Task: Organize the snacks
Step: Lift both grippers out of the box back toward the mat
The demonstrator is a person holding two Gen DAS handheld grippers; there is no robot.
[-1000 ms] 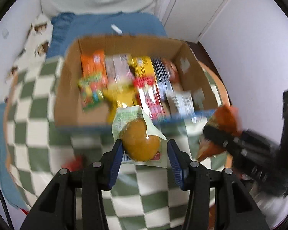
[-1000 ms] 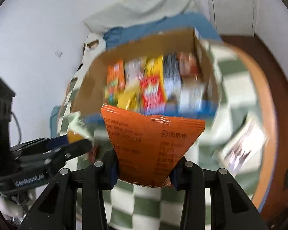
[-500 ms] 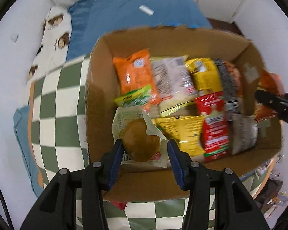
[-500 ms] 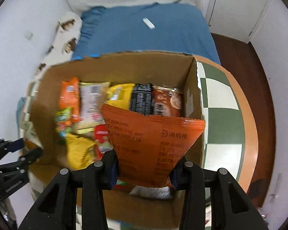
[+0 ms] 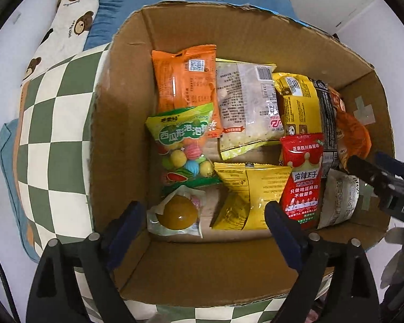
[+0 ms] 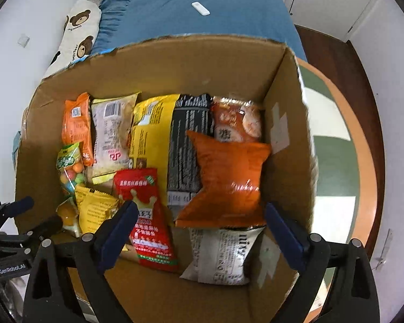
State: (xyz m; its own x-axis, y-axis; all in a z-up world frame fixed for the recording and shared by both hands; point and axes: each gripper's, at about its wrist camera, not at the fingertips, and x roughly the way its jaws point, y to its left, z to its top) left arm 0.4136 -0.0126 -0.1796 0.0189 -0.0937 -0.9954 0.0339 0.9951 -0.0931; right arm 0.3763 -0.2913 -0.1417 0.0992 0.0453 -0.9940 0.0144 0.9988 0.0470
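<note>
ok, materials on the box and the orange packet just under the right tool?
Box: corrugated cardboard, matte brown; raw torn rim edges and tape patches on the inner wall show it. Orange packet: probably glossy plastic film; glare streaks, creases, puffed pillow shape. Whether it is foil-lined cannot be told.

A brown cardboard box (image 5: 115, 123) is seen on a green-and-white checked cloth (image 5: 54, 123), filled with orange (image 6: 229, 177), yellow (image 5: 245, 196), red (image 5: 301, 180), black (image 6: 188, 140) and green (image 5: 180, 132) snack packets, while a blue sheet (image 6: 202, 24) and a white bear-printed pillow (image 5: 67, 24) are shown behind.
</note>
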